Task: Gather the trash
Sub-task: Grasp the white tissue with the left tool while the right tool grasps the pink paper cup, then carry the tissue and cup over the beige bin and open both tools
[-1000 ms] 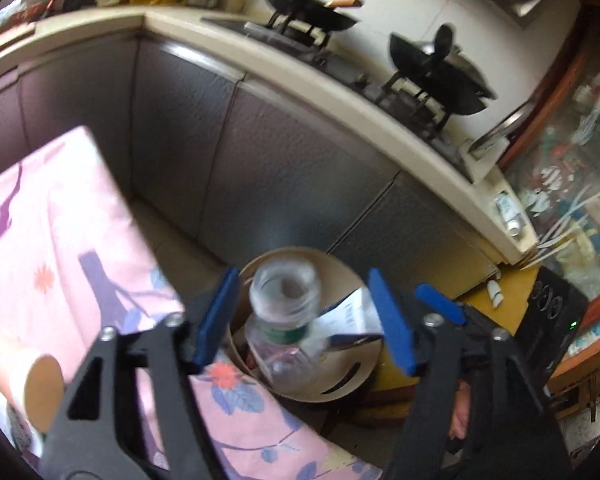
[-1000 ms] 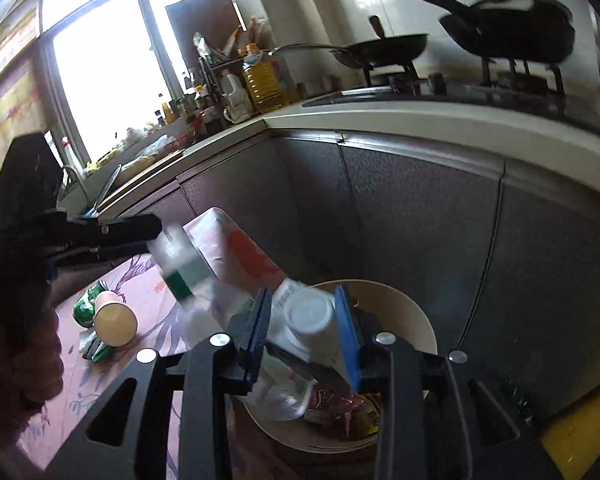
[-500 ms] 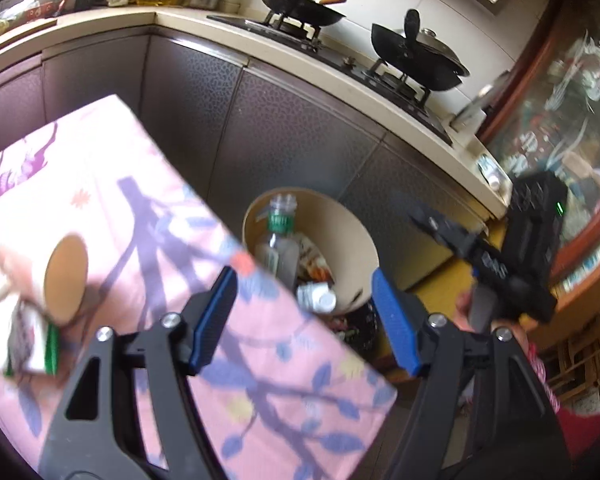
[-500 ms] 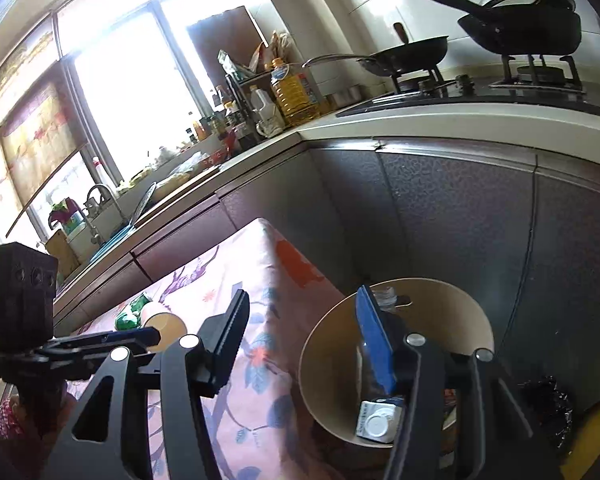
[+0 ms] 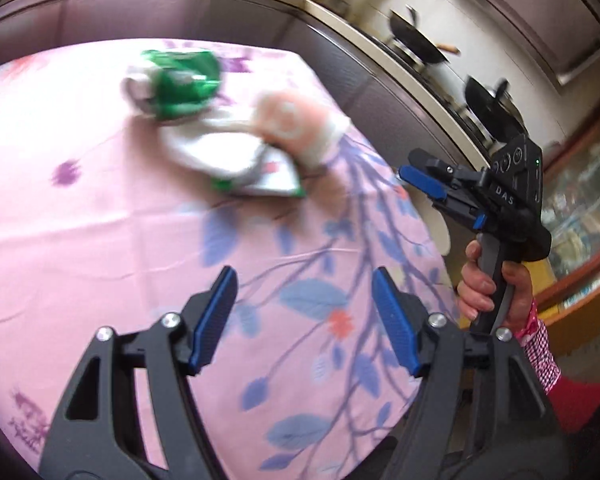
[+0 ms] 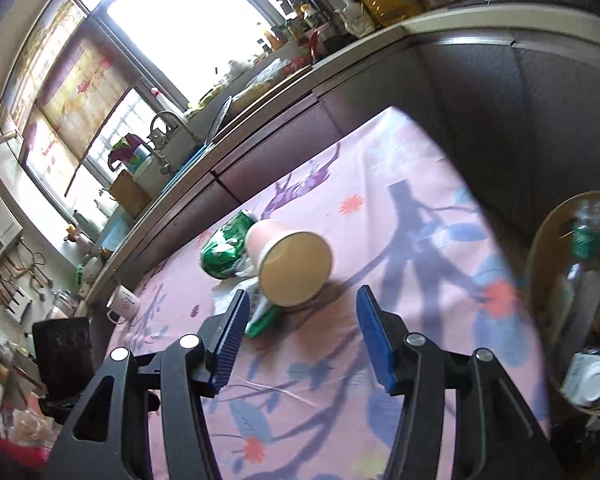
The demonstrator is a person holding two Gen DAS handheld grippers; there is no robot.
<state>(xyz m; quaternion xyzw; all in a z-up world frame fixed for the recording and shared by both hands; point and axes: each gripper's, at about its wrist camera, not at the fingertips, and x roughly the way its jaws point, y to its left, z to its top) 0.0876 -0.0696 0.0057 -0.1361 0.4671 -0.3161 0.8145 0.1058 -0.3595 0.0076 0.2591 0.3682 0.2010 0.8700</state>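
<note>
A pink paper cup (image 6: 292, 268) lies on its side on the pink flowered tablecloth (image 6: 380, 216), its mouth toward my right gripper (image 6: 300, 336), which is open, empty and just short of it. A crushed green can (image 6: 224, 250) and a green-and-white wrapper (image 6: 260, 312) lie beside the cup. The left wrist view shows the same pile, blurred: the cup (image 5: 296, 128), the can (image 5: 180, 84), the wrapper (image 5: 244, 168). My left gripper (image 5: 304, 320) is open and empty above the cloth, well short of the pile. The right gripper (image 5: 424, 180) shows there too.
A tan waste bin (image 6: 540, 240) stands off the table's right edge, holding a clear bottle (image 6: 580, 248) and other trash. Kitchen cabinets and a counter (image 6: 340, 60) run behind the table. A pink mug (image 6: 122, 302) stands at the far left of the table.
Both grippers have swung away from the bin and back over the table, toward the cup, can and wrapper. The bottle and the small white container dropped a second ago now lie in the bin.
</note>
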